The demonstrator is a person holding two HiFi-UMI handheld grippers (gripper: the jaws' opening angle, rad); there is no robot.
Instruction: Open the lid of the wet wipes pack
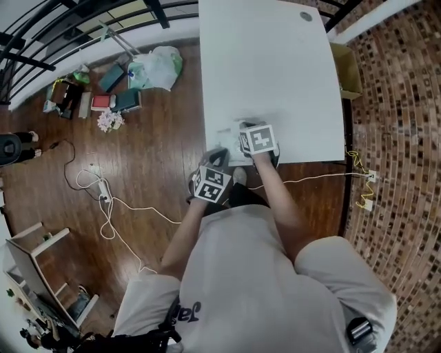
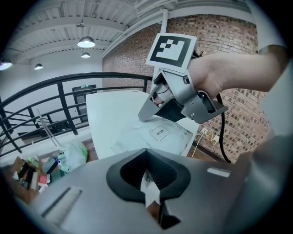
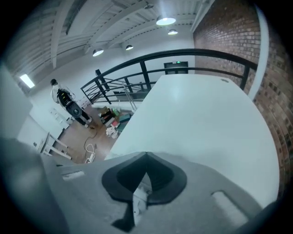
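White table (image 1: 275, 69) bears 1 wet wipes pack (image 2: 158, 136) by its near edge, perhaps 1 grommet (image 1: 306, 16) far off.

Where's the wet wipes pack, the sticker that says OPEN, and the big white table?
wet wipes pack (image 2: 132, 138): left gripper view, on its white wrapper left of the label.
OPEN label (image 2: 160, 133): left gripper view, on the printed word.
table (image 1: 269, 69): head view, on its bare white top.

The head view looks steeply down from above the person (image 1: 255, 276) onto the white table (image 1: 275, 69). Each gripper view sits close behind its own jaws: the left one faces the brick wall (image 2: 219, 41) and the right gripper (image 2: 144, 114), the right one faces the railing (image 3: 206, 57). All share the table.
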